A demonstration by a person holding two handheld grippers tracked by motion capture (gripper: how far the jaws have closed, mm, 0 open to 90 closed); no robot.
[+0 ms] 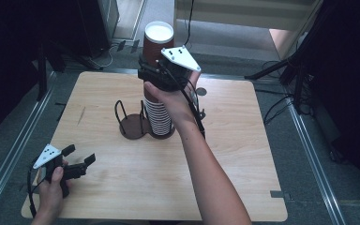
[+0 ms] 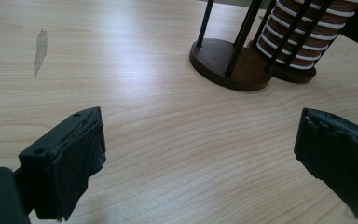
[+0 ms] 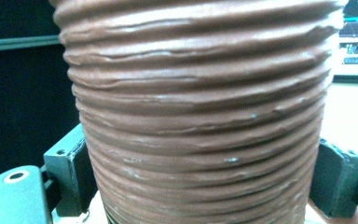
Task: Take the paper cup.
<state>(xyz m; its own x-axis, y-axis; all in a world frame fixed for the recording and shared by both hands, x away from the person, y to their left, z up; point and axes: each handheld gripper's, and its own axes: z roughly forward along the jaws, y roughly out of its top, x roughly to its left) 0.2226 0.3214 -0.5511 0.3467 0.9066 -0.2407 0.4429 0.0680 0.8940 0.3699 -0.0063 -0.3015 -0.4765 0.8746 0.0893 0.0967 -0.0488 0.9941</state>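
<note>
Right gripper [image 1: 155, 70] clamps the top brown ribbed paper cup [image 3: 200, 116], jaws pressing both sides, above the cup stack [image 1: 158, 115] in the two-slot wire holder [image 1: 132, 126]. Left gripper [image 1: 78, 157] rests near the wooden table's [image 1: 225, 154] corner, jaws spread, nothing between them.
</note>
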